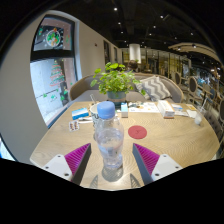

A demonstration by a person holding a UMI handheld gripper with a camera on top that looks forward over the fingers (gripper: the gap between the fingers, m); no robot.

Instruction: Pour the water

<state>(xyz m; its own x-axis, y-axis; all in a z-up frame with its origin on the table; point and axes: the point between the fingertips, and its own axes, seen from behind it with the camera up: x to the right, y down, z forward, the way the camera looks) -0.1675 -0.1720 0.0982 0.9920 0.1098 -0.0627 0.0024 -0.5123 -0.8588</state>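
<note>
The tool (110, 160) has its two fingers, each with a magenta pad (77, 156), on either side of a clear plastic water bottle (108, 140) with a blue cap (106, 109). The bottle stands upright between the fingers on the light wooden tabletop (180, 140); whether the pads press on its sides or leave a small gap cannot be told from here. Beyond the bottle, near the middle of the tabletop, a leafy green potted plant (118, 80) rises. A round red coaster (137, 131) lies just to the right of the bottle, past the right finger. Small blue and white items (80, 115) sit on the left part of the tabletop, and a white box-like item (167, 110) sits on the far right. A large window (50, 65) fills the wall at the left.
</note>
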